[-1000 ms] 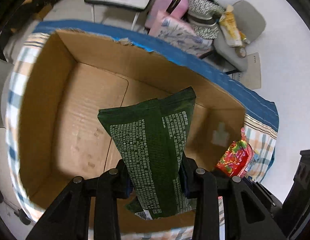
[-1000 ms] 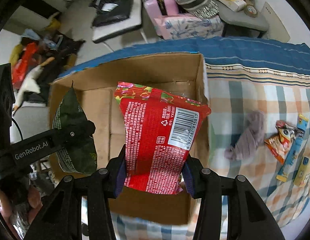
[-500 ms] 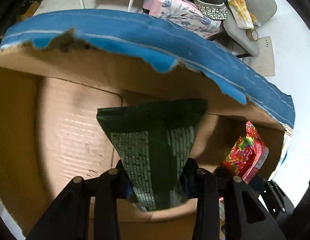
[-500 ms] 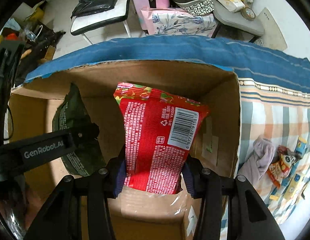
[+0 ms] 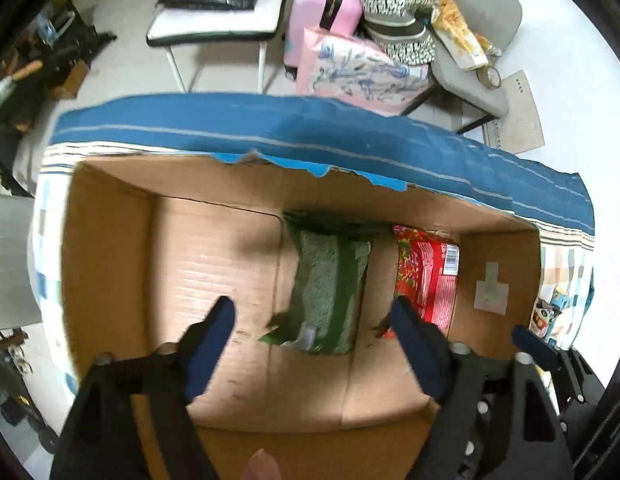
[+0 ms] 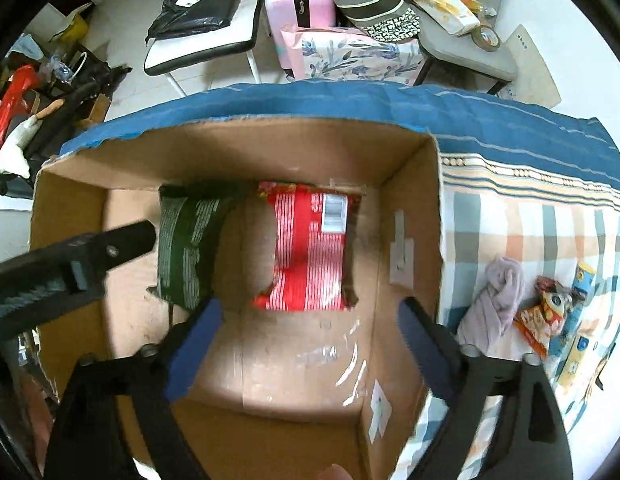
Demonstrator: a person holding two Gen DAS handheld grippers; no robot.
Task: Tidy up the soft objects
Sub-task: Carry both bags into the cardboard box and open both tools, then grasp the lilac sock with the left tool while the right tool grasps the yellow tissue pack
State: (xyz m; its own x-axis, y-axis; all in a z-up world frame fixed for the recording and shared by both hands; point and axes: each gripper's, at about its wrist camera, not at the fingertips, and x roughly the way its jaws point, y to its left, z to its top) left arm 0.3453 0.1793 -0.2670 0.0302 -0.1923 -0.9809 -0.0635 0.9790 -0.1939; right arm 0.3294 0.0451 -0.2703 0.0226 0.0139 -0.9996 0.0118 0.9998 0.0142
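My left gripper (image 5: 312, 320) is spread wide with nothing between its fingers, low in the frame over the cardboard box (image 5: 109, 240). The green packet (image 5: 330, 280) lies on the box floor at centre, long axis running from bottom toward the top of the frame. My right gripper (image 6: 307, 316) is likewise spread and holds nothing. The red packet (image 6: 310, 248) lies just beside the green one, parallel, barcode end toward the top.

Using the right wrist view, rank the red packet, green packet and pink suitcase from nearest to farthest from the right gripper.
1. Red packet: in the box, straight ahead of the right gripper.
2. Green packet: in the box, off to the left.
3. Pink suitcase: on the floor beyond the table.
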